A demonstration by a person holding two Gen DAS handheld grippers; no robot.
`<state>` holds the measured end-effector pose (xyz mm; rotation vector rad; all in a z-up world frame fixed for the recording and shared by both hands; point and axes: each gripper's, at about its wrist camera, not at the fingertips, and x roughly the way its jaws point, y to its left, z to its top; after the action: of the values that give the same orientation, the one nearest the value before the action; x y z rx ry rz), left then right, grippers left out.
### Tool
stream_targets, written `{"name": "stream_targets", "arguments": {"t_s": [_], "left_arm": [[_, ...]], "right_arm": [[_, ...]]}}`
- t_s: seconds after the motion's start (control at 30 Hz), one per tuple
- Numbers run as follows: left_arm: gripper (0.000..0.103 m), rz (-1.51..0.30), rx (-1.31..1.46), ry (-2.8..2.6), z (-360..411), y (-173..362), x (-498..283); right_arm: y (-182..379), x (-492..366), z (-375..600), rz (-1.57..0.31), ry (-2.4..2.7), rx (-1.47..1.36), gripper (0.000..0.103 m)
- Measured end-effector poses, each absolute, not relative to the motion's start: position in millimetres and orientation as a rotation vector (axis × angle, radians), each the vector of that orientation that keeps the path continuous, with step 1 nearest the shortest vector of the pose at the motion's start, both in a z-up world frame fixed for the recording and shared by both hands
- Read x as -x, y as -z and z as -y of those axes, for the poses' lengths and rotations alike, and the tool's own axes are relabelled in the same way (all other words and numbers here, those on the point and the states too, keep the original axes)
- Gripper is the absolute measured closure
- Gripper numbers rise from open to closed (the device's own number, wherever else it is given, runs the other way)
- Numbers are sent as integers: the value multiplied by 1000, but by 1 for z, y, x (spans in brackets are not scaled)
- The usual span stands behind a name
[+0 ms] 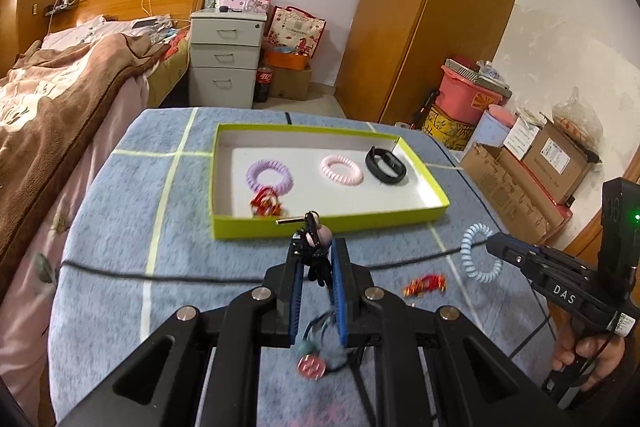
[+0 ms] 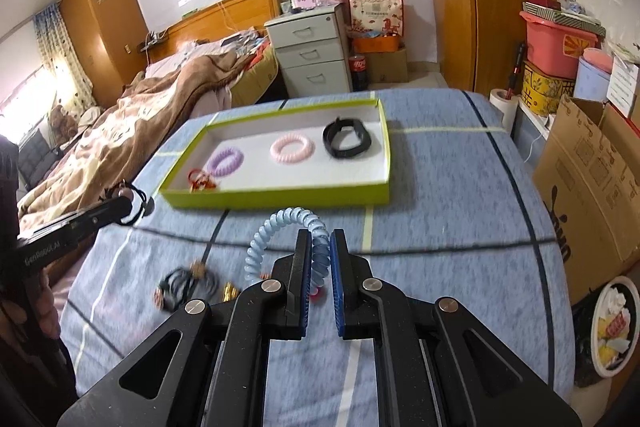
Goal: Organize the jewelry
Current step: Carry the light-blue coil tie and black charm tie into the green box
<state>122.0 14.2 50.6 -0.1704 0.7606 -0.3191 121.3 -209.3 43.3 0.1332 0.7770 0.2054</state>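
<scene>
A lime-green tray (image 1: 320, 223) (image 2: 280, 197) on the blue checked cloth holds a purple coil band (image 1: 269, 177), a pink coil band (image 1: 342, 169), a black wristband (image 1: 386, 166) and a red charm (image 1: 266, 205). My left gripper (image 1: 316, 247) is shut on a black charm keychain (image 1: 316, 251), held above the cloth just before the tray's near wall. My right gripper (image 2: 319, 241) is shut on a light-blue coil band (image 2: 280, 239), lifted above the cloth; it shows at the right in the left wrist view (image 1: 496, 247). A red ornament (image 1: 424, 283) and black hair ties (image 2: 186, 285) lie on the cloth.
A black cable (image 1: 160, 273) runs across the cloth. A bed with a brown blanket (image 1: 60, 99) is on the left, a grey drawer unit (image 1: 224, 59) behind, a wardrobe (image 1: 432, 7) and cardboard boxes (image 1: 532, 167) on the right.
</scene>
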Motion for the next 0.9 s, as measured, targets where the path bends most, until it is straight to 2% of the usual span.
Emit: {"name": "stream_targets", "arguments": {"t_s": [0.6,0.9], "left_arm": [[88,-811,179,372,22,-40,-203],[88,-875,172,377,31,-17,-221]], "right_arm": [[-29,-218,221,-825,-163,-147,93],[-10,-235,219,-887,-158,-119,93]]}}
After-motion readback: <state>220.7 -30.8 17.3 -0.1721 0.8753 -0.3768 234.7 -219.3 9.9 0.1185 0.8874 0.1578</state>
